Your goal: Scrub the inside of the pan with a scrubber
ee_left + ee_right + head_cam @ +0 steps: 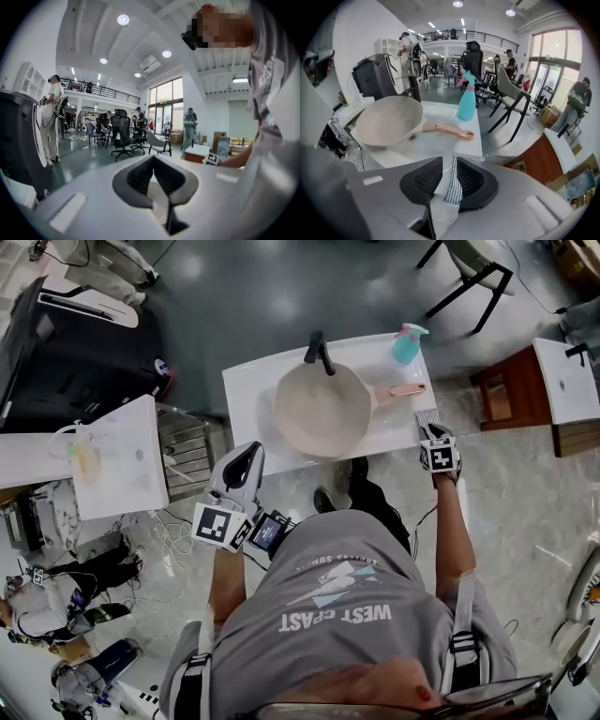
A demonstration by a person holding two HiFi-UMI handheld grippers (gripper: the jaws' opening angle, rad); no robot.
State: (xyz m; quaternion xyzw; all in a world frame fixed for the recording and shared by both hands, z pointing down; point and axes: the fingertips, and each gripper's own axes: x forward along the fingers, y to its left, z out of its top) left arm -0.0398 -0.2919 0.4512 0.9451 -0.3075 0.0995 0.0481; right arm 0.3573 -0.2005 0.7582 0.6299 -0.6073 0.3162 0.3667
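Observation:
A beige pan (323,409) (386,119) sits in the white sink (248,399), its pale wooden handle (403,390) pointing right. My right gripper (433,432) (449,161) hovers at the sink's front right corner, shut on a grey mesh scrubber (427,417) (453,187). The scrubber lies against the right pad, and its top flops past the tips. It is to the right of the pan, beyond the end of the handle, and does not touch it. My left gripper (246,460) (152,159) is shut and holds nothing. It is below the sink's front edge and points out into the room.
A black faucet (319,351) rises at the sink's back edge. A teal spray bottle (407,341) (466,101) stands at the back right. A white table (112,465) and wire rack (187,451) are at left, a brown cabinet (511,390) at right.

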